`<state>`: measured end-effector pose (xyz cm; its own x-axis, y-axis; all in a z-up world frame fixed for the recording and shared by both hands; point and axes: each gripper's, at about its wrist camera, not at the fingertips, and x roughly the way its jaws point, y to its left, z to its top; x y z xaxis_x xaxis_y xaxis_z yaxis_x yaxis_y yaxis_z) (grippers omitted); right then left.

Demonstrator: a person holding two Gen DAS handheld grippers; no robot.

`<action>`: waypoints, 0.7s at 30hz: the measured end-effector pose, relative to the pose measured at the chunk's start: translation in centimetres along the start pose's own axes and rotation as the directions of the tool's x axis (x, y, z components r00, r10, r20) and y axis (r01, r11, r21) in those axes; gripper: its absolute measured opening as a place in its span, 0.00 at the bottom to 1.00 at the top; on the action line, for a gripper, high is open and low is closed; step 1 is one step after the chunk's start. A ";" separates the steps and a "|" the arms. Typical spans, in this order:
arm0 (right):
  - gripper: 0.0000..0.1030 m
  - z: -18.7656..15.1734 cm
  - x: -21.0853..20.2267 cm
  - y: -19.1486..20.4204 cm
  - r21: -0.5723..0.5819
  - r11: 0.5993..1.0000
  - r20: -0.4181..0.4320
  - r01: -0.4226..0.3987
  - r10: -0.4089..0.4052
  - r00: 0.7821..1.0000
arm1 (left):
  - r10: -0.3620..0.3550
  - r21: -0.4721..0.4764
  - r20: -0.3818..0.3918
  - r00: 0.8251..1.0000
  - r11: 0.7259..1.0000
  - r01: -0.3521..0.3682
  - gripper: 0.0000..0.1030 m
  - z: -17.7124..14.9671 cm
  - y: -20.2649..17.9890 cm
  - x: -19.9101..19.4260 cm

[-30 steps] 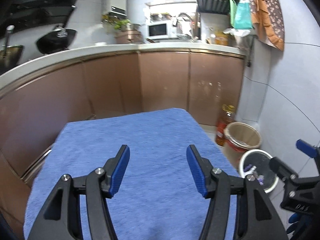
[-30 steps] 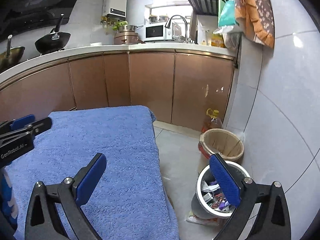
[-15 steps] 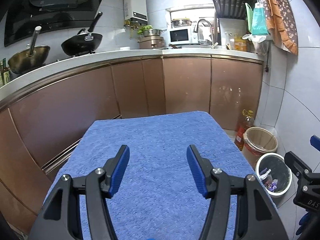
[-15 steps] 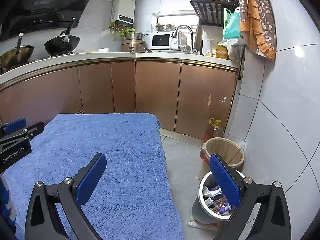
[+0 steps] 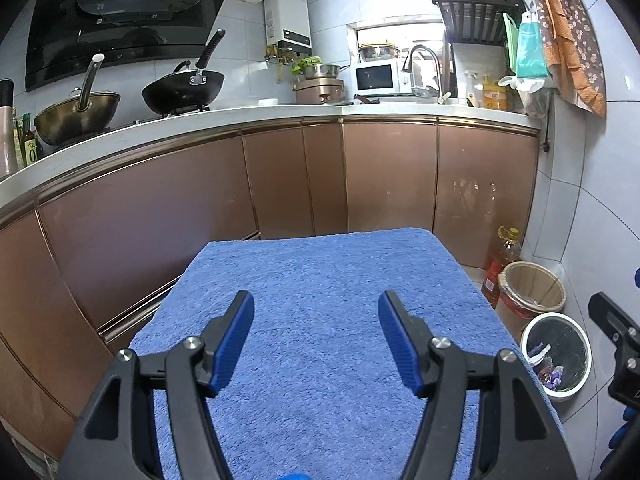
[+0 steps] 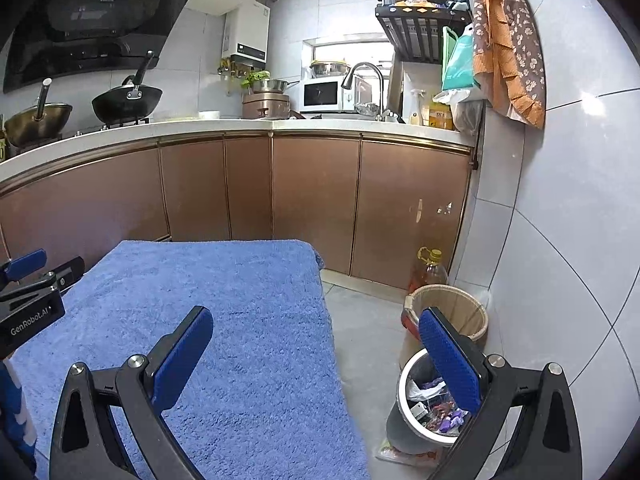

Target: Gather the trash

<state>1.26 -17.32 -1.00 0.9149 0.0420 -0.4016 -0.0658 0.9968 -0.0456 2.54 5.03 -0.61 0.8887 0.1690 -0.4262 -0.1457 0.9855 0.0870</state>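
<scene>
A round white-rimmed trash bin [image 6: 430,410] stands on the floor right of the table and holds wrappers and other trash; it also shows in the left wrist view [image 5: 556,354]. My left gripper [image 5: 316,338] is open and empty above the blue towel [image 5: 320,280] that covers the table. My right gripper [image 6: 316,354] is open and empty over the towel's [image 6: 240,300] right edge, its right finger [image 6: 448,356] in front of the bin. No loose trash shows on the towel.
A tan basket bin [image 6: 448,312] with a red liner and an oil bottle [image 6: 428,268] stand by the tiled wall behind the trash bin. Brown kitchen cabinets [image 5: 360,176] run behind the table, with woks [image 5: 184,88] and a microwave [image 5: 376,78] on the counter.
Both grippers have risen and tilted up, so more of the counter and wall shows. Both stay open and empty.
</scene>
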 end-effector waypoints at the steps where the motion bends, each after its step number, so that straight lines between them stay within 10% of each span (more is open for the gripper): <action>1: 1.00 0.1 -0.1 0.0 0.001 1.000 0.004 0.001 -0.001 1.000 | 0.002 0.001 0.001 1.000 1.000 -0.002 0.61 0.1 0.0 0.0; 21: 1.00 0.2 -1.0 -1.2 0.034 0.999 0.025 0.027 -0.028 0.999 | -0.045 0.013 0.031 0.999 0.999 0.045 0.61 0.3 -1.0 -1.2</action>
<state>0.49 -18.54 -0.34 0.9261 0.0159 -0.3770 -0.0274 0.9993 -0.0253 1.77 3.87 0.02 0.9074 0.1239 -0.4016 -0.1000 0.9918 0.0799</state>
